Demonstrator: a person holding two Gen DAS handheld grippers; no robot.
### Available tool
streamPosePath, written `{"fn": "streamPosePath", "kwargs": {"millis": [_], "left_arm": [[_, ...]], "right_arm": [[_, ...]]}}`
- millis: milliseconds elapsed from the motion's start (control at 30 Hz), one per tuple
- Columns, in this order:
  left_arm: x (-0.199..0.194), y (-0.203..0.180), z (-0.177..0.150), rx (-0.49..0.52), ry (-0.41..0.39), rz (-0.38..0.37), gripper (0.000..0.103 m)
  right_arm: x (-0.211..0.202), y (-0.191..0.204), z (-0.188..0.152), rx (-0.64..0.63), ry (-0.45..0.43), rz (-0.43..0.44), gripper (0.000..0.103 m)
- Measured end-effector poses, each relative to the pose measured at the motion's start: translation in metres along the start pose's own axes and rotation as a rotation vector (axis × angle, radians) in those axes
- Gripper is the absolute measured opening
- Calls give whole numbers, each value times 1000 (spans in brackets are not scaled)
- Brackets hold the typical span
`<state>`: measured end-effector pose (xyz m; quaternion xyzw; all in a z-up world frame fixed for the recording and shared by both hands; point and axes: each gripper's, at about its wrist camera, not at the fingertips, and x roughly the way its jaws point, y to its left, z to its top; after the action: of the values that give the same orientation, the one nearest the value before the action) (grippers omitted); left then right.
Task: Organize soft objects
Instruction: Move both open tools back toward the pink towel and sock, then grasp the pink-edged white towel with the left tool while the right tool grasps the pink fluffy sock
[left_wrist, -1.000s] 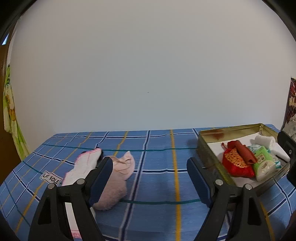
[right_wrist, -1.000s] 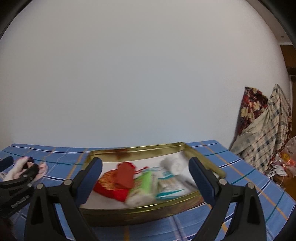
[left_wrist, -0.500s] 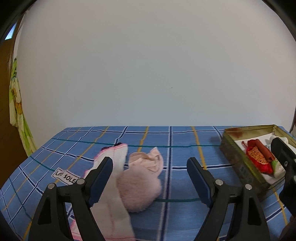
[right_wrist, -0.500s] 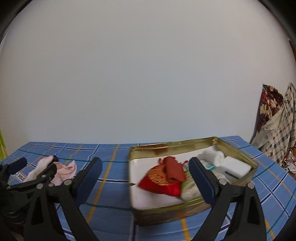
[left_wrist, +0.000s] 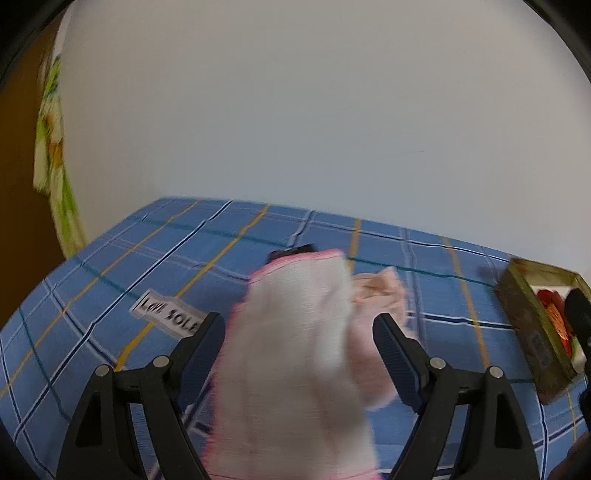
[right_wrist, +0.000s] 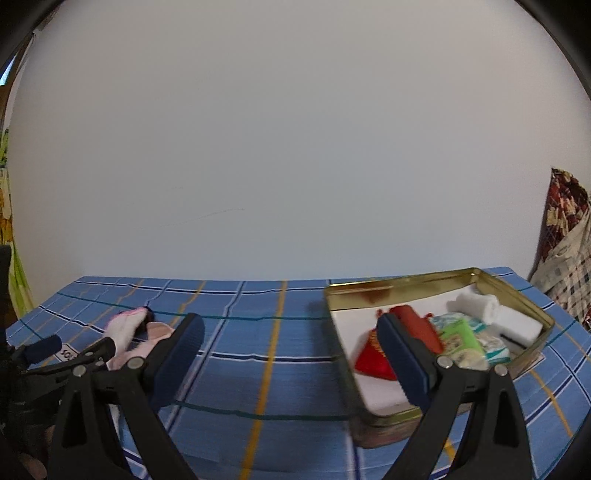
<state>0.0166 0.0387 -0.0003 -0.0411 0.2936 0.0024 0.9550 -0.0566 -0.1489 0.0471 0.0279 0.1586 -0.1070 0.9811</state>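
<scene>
The left gripper (left_wrist: 299, 332) has its jaws spread wide, one on either side of a white cloth with a pink hem (left_wrist: 295, 354). The cloth lies on the blue checked tablecloth (left_wrist: 155, 266) toward the left end of the table, and it fills the gap between the two blue pads without either pad visibly pressing on it; motion blur softens its outline. Just beside it, on its right, sits a fluffy pale pink item (left_wrist: 376, 295), touching the cloth. A white label with dark lettering (left_wrist: 168, 315) lies flat on the tablecloth near the left pad.

The right gripper (right_wrist: 291, 354) is also spread wide, with nothing between its pads. It hangs over the middle of the table, its right pad overlapping the near left part of a gold-coloured tin (right_wrist: 517, 291) in this view. The tin stands at the right end of the table, well apart from the cloth. Inside it, on a white lining, lie a red pouch (right_wrist: 373, 360), a dark red roll (right_wrist: 417, 325) on top of the pouch, a green packet (right_wrist: 461, 336), a rolled white cloth (right_wrist: 474, 304) toward the far right corner and a flat white pad (right_wrist: 517, 325) next to that. Patterned fabrics (right_wrist: 565, 236) hang beyond the right edge of the table.
</scene>
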Motion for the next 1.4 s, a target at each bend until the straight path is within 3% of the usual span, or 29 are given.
{"fn": "streamPosePath", "kwargs": {"millis": [233,433,567,767,833,967,1233,1400], "left_arm": [[13,25,-2,-59,83,-11,84],[17,11,-10,-9,156,-86,84],[24,-3,-13,41,210,-97,84],[31,25,-14,-64,250,-82,84],[30,34,-16,-91,248,-104,77],[26,51,-15,-114,232,-110,42],[27,66,-3,-107,193,-57,22],[8,84,9,-165,91,-121,19]], "right_arm": [[11,14,1,13,19,42,96],[16,9,-1,26,42,61,96],[19,4,-1,51,59,71,96],[20,1,-2,59,72,87,96],[21,0,-3,60,79,90,96],[22,-1,-4,67,92,100,96],[21,2,-6,53,92,113,96],[24,9,-6,18,105,150,96]]}}
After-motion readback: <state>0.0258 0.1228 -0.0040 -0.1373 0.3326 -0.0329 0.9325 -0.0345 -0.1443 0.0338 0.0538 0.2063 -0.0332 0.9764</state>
